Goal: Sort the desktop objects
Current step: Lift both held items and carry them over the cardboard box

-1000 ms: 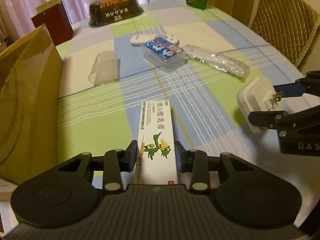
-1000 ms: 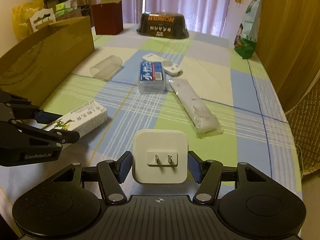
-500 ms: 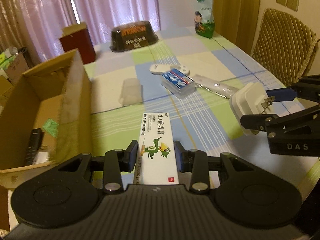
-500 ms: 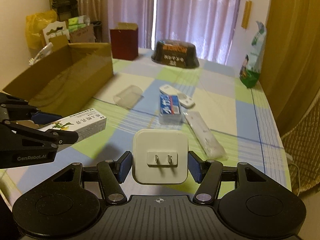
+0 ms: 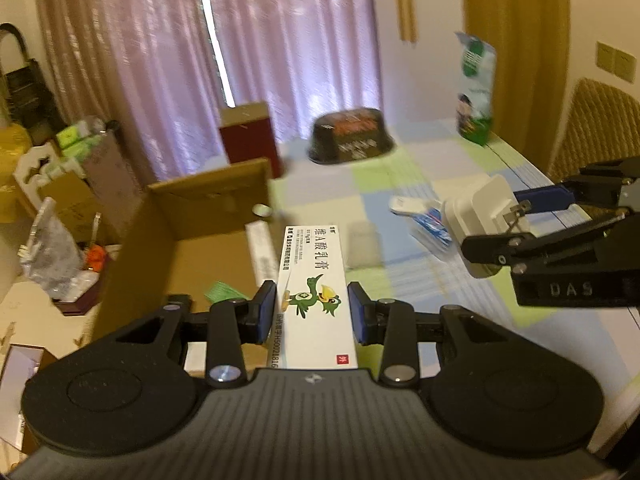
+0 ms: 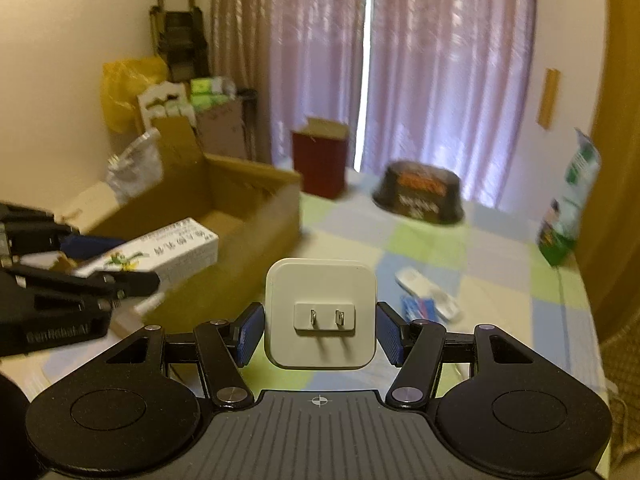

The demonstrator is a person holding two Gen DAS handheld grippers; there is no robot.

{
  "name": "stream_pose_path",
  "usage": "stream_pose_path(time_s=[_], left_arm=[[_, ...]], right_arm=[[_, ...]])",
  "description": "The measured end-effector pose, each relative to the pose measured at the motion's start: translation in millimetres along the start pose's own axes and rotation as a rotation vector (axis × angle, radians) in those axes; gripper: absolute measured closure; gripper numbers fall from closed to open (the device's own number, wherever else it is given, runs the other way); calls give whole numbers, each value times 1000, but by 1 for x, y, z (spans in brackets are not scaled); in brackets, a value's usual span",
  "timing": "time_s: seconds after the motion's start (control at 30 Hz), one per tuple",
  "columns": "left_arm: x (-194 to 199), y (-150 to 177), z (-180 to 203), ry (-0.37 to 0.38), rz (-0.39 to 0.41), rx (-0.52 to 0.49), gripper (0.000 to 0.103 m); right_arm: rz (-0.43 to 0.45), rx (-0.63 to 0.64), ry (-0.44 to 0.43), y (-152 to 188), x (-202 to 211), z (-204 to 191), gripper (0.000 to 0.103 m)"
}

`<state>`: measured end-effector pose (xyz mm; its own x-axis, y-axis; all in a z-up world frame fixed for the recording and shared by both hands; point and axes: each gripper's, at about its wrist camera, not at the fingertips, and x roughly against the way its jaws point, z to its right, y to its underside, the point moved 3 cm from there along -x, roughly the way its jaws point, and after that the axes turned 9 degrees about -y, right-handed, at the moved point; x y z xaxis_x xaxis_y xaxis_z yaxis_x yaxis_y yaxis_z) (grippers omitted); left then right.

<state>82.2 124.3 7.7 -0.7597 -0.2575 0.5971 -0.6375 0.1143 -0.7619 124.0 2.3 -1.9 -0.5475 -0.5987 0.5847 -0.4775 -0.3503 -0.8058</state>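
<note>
- The white ointment box [image 5: 315,296] with the green bird print is sitting lengthwise between the blue pads of the left tool [image 5: 312,312], which is clenching it from both sides; it is being held in the air above the near edge of the cardboard box [image 5: 192,240], not resting on anything.
- From the right wrist view, the same ointment box [image 6: 160,252] is showing at the left, poking out over the open cardboard box [image 6: 224,208].
- The white plug adapter [image 6: 321,314], two flat prongs facing the camera, is being gripped by the right tool [image 6: 320,334], its pads pressing on the adapter's two sides, and it is hanging clear above the worktop [image 6: 500,280].
- In the left wrist view the adapter [image 5: 480,216] is showing at the right, well apart from the ointment box.
- On the checked cloth of the worktop, a white remote [image 6: 428,290] and a blue-labelled clear case [image 6: 416,306] are lying just beside each other; both are blurred.
- Farther back, a dark bowl-shaped container [image 6: 418,198], a dark red box [image 6: 318,162] and a green-and-white bag [image 6: 568,200] are standing near the pink curtains [image 6: 440,60].
</note>
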Motion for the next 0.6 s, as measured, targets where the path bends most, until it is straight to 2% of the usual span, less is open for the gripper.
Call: stream_pose_path(time_s=[0.33, 0.6], left_arm=[[-25, 1, -74, -102, -19, 66, 70], [-54, 15, -108, -128, -56, 88, 70]], right_arm=[[21, 20, -108, -63, -68, -49, 44], [-19, 45, -144, -74, -120, -71, 44]])
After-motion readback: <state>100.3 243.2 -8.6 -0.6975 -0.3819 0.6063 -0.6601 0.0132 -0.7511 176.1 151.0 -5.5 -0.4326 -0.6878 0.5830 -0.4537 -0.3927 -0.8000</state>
